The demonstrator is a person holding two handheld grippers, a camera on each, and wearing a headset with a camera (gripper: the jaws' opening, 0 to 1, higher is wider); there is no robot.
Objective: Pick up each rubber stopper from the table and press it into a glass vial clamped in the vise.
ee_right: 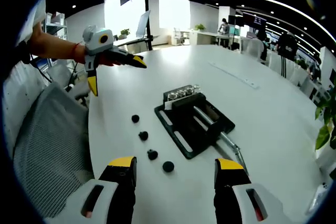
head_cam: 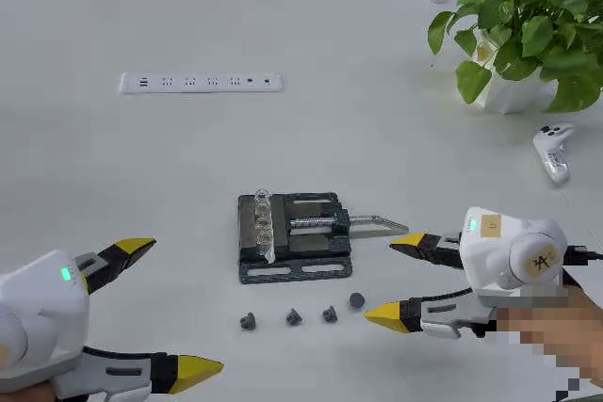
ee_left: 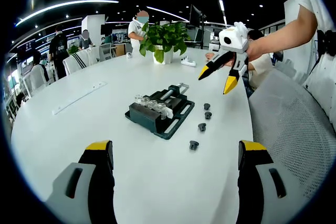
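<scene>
Closest in, low at the near left: left gripper, jaws spread wide, nothing between the yellow-capped black tips. Near right, in a hand: right gripper, likewise gaping and empty, tips aimed inward toward the right end of the stopper row and well short of touching anything. Just beyond, on the bare white table: four stoppers in a loose line, well apart from one another, none lifted. Directly behind them: the vise, with a row of vials clamped upright along its left jaw, apparently four, mouths open with no dark plug visible in any. By that showing, task not begun: all four stoppers left to pick and press home, one per vial. Stoppers small, dark grey, matte and rubbery-looking, stubby plugs with a wider head, the rightmost resting as a plain round disc. Vials clear, thin-walled glass, cylindrical, glinting; likely brittle under a skewed push. Vise dark cast metal, flat slotted base, bright threaded screw and slim handle pointing right. Table smooth, pale, low-sheen. Farther back: long white power strip; far right, leafy green plant and a white controller.
</scene>
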